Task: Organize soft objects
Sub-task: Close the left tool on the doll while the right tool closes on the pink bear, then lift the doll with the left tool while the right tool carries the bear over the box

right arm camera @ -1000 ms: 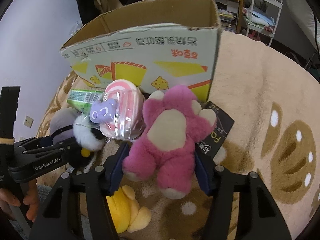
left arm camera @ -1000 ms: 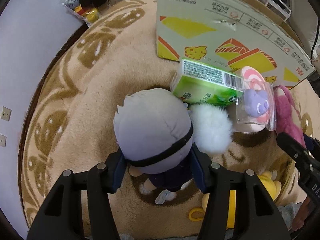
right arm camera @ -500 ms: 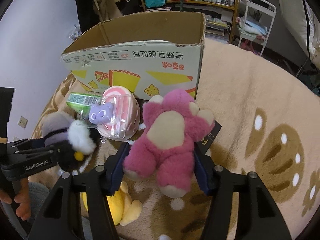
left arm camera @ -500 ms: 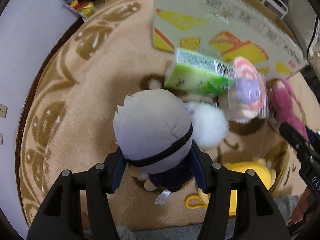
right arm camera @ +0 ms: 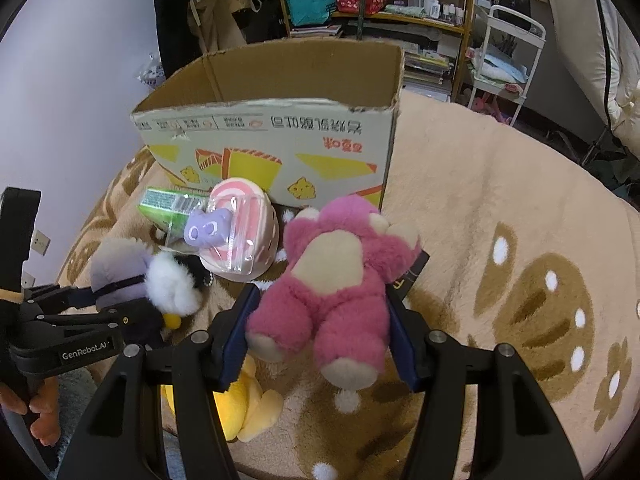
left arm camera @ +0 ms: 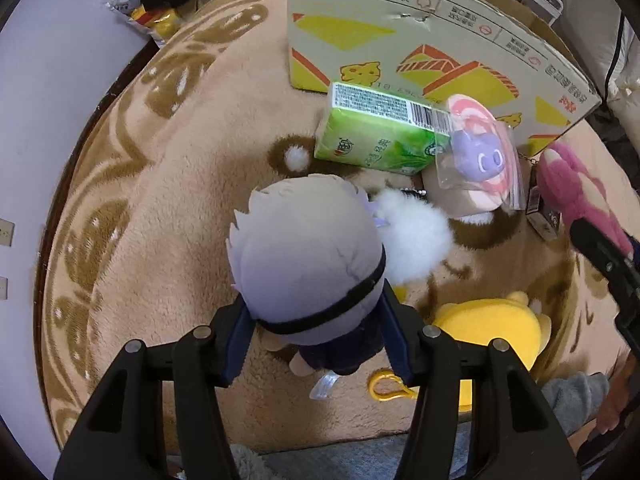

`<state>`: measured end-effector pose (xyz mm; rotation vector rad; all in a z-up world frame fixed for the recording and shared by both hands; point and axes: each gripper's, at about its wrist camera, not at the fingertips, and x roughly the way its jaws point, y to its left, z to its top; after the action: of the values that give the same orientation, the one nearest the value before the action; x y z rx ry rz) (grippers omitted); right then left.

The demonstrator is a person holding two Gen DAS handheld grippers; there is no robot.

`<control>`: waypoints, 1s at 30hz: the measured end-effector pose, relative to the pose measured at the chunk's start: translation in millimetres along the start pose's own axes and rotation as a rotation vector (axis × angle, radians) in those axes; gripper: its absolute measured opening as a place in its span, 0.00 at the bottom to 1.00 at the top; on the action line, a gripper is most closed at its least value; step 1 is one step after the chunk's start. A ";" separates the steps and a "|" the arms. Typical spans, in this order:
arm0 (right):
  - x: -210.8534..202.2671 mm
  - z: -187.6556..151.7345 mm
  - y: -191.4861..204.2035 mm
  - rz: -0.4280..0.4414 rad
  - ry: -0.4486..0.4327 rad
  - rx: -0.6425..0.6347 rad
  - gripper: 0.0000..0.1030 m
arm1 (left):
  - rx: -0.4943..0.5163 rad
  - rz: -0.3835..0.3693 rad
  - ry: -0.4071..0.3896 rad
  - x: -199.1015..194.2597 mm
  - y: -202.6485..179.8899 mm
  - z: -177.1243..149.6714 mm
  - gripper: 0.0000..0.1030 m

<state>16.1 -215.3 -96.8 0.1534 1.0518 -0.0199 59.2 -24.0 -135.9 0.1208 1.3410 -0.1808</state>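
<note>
The left gripper (left arm camera: 316,344) is clamped on a grey-haired doll (left arm camera: 308,264), held above the tan rug (left arm camera: 160,220). The right gripper (right arm camera: 320,340) is clamped on a pink bear (right arm camera: 336,272), which has risen since a second ago, so the open cardboard box (right arm camera: 280,144) at 12 o'clock now shows more of its inside. A green tissue pack (left arm camera: 376,136) and a bagged pink-and-purple toy (left arm camera: 480,152) lie against the box front, unmoved. A yellow toy (left arm camera: 492,332) lies on the rug at 4 o'clock of the doll, more exposed than before.
</note>
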 end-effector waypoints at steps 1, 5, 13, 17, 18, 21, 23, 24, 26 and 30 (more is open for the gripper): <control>-0.3 -0.1 -0.6 0.001 0.000 0.002 0.62 | 0.006 0.006 -0.001 -0.2 -1.5 -0.6 0.54; -1.4 -0.9 -2.7 -0.018 0.002 0.006 0.62 | 0.027 -0.004 -0.030 -6.8 -3.3 -5.5 0.53; -12.6 -2.8 -4.4 -0.013 -0.036 0.022 0.62 | 0.027 0.027 -0.133 -31.2 -2.5 -11.9 0.53; -19.8 -3.5 -2.7 -0.008 -0.059 0.022 0.61 | 0.022 0.053 -0.226 -51.7 -1.3 -16.1 0.53; -22.1 -4.0 -2.2 -0.007 -0.066 0.020 0.61 | 0.023 0.057 -0.249 -57.0 -1.2 -16.7 0.53; -28.1 -4.3 1.5 -0.006 -0.090 0.006 0.60 | 0.022 0.067 -0.333 -75.6 -1.7 -20.2 0.53; -33.5 -3.3 2.6 -0.001 -0.114 0.005 0.60 | 0.028 0.078 -0.399 -85.7 -1.5 -18.4 0.53; -37.8 -2.6 2.9 -0.005 -0.135 0.009 0.60 | 0.035 0.091 -0.433 -90.4 -3.4 -18.6 0.53; -46.1 -1.5 3.8 -0.018 -0.179 0.008 0.60 | 0.059 0.118 -0.505 -103.5 -7.9 -19.7 0.53; -64.4 4.4 4.9 -0.021 -0.272 -0.001 0.60 | 0.094 0.117 -0.613 -124.2 -11.8 -15.7 0.53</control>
<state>-11.6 -214.7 -38.2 0.1339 0.7824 -0.0578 14.9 -25.1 -18.2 0.2033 0.7129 -0.1644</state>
